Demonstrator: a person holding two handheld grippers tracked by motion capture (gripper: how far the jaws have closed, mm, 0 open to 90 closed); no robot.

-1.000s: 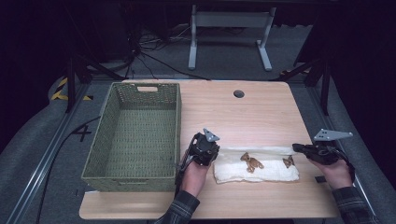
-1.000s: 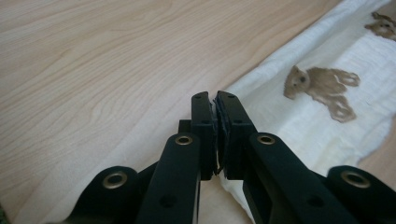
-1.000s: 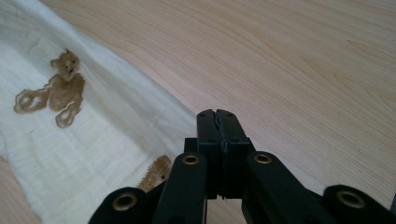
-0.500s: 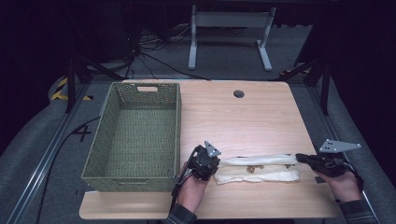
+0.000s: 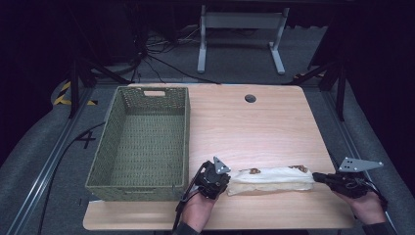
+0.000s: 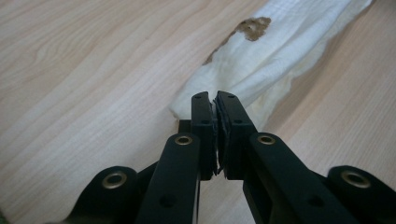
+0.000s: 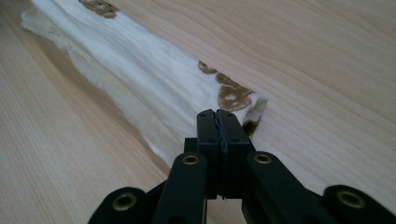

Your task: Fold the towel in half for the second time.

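A white cloth (image 5: 271, 177) with brown printed patches lies as a long narrow folded strip near the table's front edge. My left gripper (image 5: 228, 183) is shut on its left end. In the left gripper view the jaws (image 6: 214, 100) meet on the cloth's (image 6: 280, 42) thin edge. At the strip's right end my right gripper (image 5: 316, 177) is shut too. The right gripper view has its jaws (image 7: 216, 114) pinching the cloth (image 7: 154, 79) at a corner beside a brown patch. Both grippers sit low over the wood.
A green woven basket (image 5: 137, 188), with nothing in it, stands on the left half of the wooden table (image 5: 254, 132). A round cable hole (image 5: 250, 98) is at the back. Bare wood lies behind the cloth. The table's front edge is close to both hands.
Both hands have drawn back toward the table's front edge with the cloth ends. The cloth, a wider flat patch before, now lies folded over into a narrow strip.
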